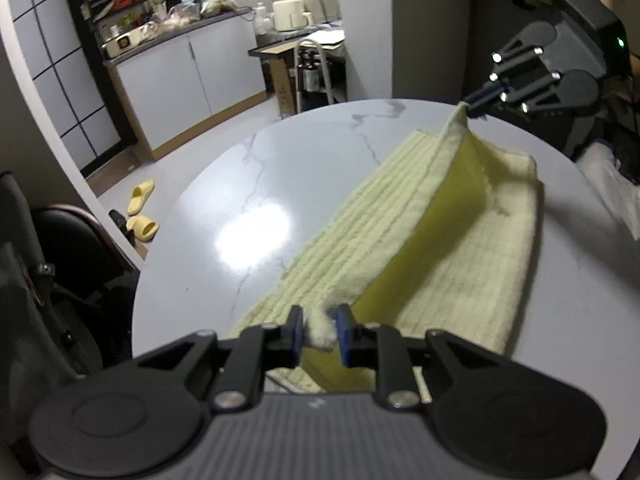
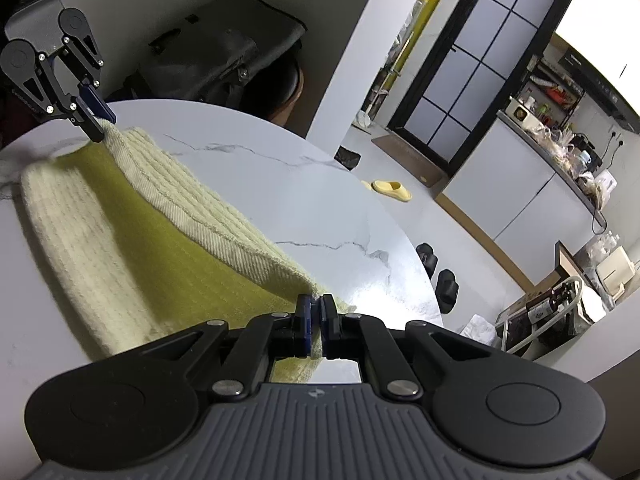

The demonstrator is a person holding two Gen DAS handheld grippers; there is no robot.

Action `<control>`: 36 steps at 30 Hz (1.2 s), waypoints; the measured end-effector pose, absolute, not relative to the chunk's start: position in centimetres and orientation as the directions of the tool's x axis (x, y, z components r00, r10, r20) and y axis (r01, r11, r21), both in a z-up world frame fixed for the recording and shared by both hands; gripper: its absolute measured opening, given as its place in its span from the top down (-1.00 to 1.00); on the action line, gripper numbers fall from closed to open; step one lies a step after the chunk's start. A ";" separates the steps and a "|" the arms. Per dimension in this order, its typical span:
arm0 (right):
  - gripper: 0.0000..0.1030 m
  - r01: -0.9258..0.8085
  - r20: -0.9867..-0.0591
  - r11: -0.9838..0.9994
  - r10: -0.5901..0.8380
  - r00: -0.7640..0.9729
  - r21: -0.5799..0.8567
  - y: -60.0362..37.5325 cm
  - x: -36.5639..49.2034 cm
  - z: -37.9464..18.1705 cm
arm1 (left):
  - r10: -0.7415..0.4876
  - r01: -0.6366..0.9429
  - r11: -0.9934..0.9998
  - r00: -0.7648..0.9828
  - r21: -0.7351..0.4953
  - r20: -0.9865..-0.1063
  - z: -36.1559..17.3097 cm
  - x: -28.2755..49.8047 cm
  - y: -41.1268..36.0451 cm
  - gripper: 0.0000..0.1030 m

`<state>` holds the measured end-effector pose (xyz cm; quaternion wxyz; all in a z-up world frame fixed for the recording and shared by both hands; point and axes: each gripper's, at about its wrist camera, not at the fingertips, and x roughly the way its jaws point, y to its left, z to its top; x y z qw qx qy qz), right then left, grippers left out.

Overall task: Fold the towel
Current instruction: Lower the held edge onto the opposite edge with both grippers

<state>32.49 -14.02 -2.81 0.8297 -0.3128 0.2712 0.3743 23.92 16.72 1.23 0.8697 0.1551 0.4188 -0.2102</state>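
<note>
Towel (image 1: 472, 248) lies on round marble table (image 1: 224, 184), long axis running between the two grippers, one long edge lifted. Left gripper (image 1: 318, 330) holds one corner loosely, jaws part open around a tuft; right gripper (image 2: 316, 322) pinches the other corner tight. Likely next: carry the edge across; bare tabletop beyond.

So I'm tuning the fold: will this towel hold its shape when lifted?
Probably not: the towel sags between the left gripper and right gripper. Its thick ribbed pile suggests it is light and grippy, unlikely to slip.
</note>
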 end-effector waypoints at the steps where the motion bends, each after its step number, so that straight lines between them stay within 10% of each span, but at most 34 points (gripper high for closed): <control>1: 0.89 -0.792 -0.688 0.526 0.451 0.568 -0.309 -13.9 32.8 -3.0 | -0.232 0.493 0.865 0.558 0.093 -0.797 1.2 23.9 16.8 0.47; 31: 0.72 -0.805 -0.688 0.504 0.463 0.559 -0.314 -13.3 33.9 -4.4 | -0.179 0.459 0.882 0.541 0.109 -0.822 0.9 25.5 18.4 0.65; 36: 0.51 -0.806 -0.722 0.501 0.426 0.545 -0.313 -12.8 34.8 -4.9 | -0.173 0.453 0.884 0.547 0.117 -0.819 0.7 25.6 18.5 0.23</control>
